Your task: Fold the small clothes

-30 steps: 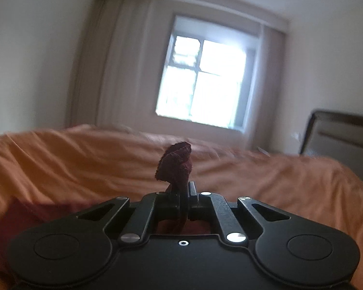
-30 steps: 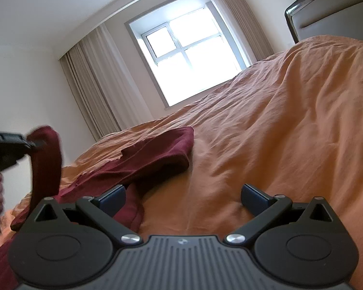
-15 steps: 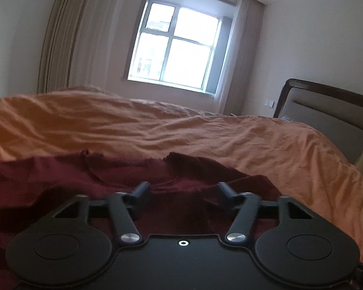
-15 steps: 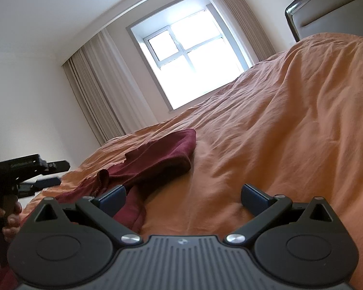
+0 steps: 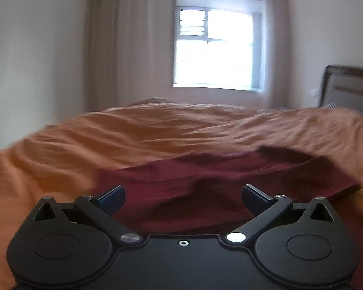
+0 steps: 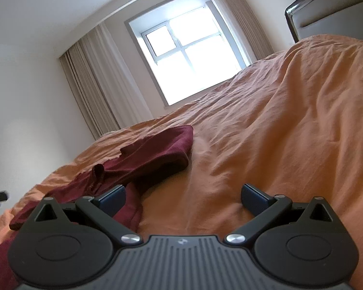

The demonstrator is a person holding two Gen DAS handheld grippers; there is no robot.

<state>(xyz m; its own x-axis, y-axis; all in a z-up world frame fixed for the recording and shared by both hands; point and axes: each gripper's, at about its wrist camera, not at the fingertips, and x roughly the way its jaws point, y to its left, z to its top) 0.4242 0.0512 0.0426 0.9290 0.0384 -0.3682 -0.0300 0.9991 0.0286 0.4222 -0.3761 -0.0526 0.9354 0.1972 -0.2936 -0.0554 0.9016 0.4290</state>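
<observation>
Left gripper (image 5: 183,199) and right gripper (image 6: 183,199), both spread wide and empty, above maroon garment (image 5: 230,176) on orange bed (image 6: 290,120).

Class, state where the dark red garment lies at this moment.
The dark red garment lies crumpled on the orange bedspread, left of centre in the right wrist view, beside the open right gripper's left finger.

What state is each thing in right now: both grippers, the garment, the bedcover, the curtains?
Left gripper: open, holding nothing, over the garment.
Right gripper: open, holding nothing, low over the bedcover.
Dark red garment: lying loose and rumpled on the bed, not neatly folded.
Orange bedcover: spread out, wrinkled.
Curtains: drawn aside, window uncovered.
</observation>
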